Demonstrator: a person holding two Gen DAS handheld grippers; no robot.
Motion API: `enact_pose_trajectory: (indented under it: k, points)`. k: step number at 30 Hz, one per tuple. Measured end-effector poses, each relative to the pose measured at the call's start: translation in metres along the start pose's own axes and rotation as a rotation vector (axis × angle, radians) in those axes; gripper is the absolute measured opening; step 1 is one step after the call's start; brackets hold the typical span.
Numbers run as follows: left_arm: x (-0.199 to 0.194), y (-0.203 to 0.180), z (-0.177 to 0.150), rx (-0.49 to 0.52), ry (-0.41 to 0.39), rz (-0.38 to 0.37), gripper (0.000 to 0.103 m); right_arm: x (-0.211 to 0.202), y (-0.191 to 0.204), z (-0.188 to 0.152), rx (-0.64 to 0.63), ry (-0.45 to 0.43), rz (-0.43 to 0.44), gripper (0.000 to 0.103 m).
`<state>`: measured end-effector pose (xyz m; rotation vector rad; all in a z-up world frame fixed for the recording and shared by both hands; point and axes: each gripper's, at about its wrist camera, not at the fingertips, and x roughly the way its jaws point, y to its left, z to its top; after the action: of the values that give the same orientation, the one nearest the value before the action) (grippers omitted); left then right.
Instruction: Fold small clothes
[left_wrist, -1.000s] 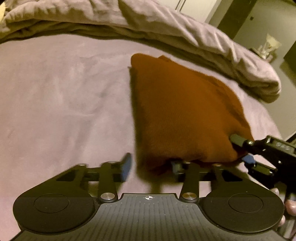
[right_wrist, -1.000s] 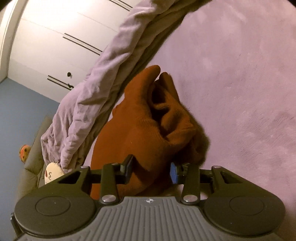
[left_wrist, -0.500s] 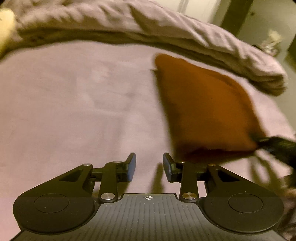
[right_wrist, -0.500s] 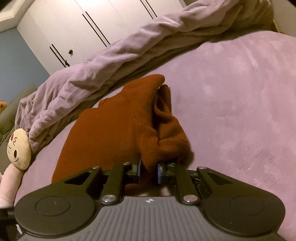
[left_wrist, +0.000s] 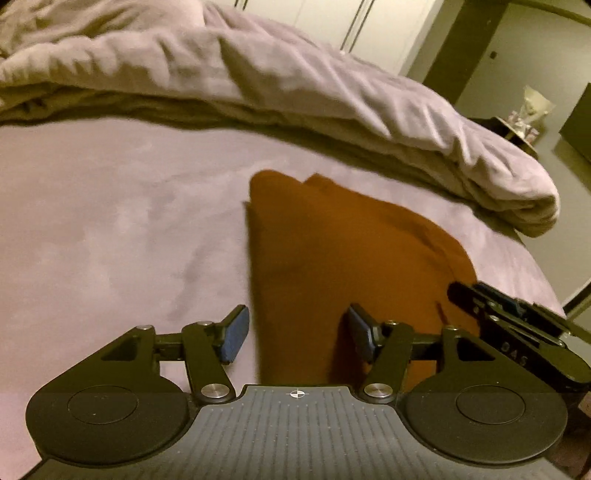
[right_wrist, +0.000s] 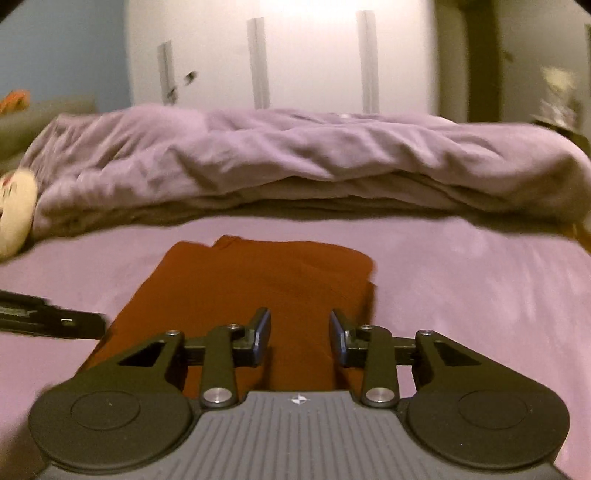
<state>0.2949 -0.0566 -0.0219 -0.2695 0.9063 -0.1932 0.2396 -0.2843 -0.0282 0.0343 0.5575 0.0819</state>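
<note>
A rust-brown garment (left_wrist: 343, 251) lies folded flat on the purple bed sheet (left_wrist: 110, 229); it also shows in the right wrist view (right_wrist: 266, 280). My left gripper (left_wrist: 295, 334) is open and empty over the garment's near left edge. My right gripper (right_wrist: 300, 334) is open and empty over the garment's near edge. The right gripper shows at the right of the left wrist view (left_wrist: 517, 325), and the left gripper at the left of the right wrist view (right_wrist: 48, 319).
A bunched purple duvet (right_wrist: 295, 162) lies across the far side of the bed. A round plush toy (right_wrist: 14, 210) sits at the far left. White wardrobe doors (right_wrist: 306, 55) stand behind. The bed's edge (left_wrist: 546, 295) is to the right.
My right gripper has let go of the garment's fold and opened; the garment now lies flat. My left gripper opened wider and moved back over the garment's edge.
</note>
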Motion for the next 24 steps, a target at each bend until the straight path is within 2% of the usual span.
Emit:
enact_pose_trajectory:
  k: [5, 8, 9, 10, 11, 13, 15, 17, 18, 19, 20, 23, 24]
  points:
    - [0.028, 0.009, 0.007, -0.047, 0.058, 0.021, 0.07, 0.03, 0.006, 0.008, -0.104, 0.028, -0.025, 0.028]
    - [0.034, 0.006, 0.001, -0.004, 0.045, 0.011, 0.072, 0.05, 0.003, -0.002, -0.171, 0.101, -0.087, 0.025]
    - [0.037, 0.006, -0.002, 0.013, 0.033, 0.012, 0.075, 0.057, 0.0, -0.009, -0.187, 0.107, -0.088, 0.025]
    - [0.041, 0.008, -0.005, 0.009, 0.023, 0.017, 0.082, 0.061, -0.005, -0.017, -0.192, 0.094, -0.077, 0.025]
    - [0.044, 0.013, -0.007, -0.02, 0.02, 0.013, 0.087, 0.061, -0.008, -0.022, -0.192, 0.081, -0.071, 0.025]
    - [0.044, 0.026, -0.008, -0.097, 0.024, -0.032, 0.091, 0.059, -0.012, -0.024, -0.165, 0.066, -0.056, 0.025]
    - [0.038, 0.037, -0.007, -0.13, 0.03, -0.087, 0.091, 0.053, -0.018, -0.022, -0.13, 0.053, -0.028, 0.027]
    - [0.028, 0.045, -0.005, -0.137, 0.035, -0.109, 0.091, 0.041, -0.029, -0.015, -0.059, 0.063, 0.017, 0.031]
    - [0.024, 0.047, -0.003, -0.142, 0.035, -0.115, 0.09, 0.035, -0.036, -0.012, -0.011, 0.066, 0.029, 0.049]
    - [0.022, 0.05, -0.001, -0.151, 0.036, -0.131, 0.089, 0.03, -0.044, -0.01, 0.041, 0.073, 0.013, 0.081]
    - [0.021, 0.053, 0.002, -0.164, 0.045, -0.153, 0.089, 0.025, -0.052, -0.011, 0.083, 0.078, 0.011, 0.086]
    - [0.031, 0.056, 0.005, -0.221, 0.092, -0.232, 0.089, 0.031, -0.078, -0.015, 0.227, 0.159, 0.153, 0.08]
    - [0.038, 0.056, 0.006, -0.241, 0.123, -0.261, 0.089, 0.036, -0.084, -0.017, 0.274, 0.186, 0.185, 0.074]
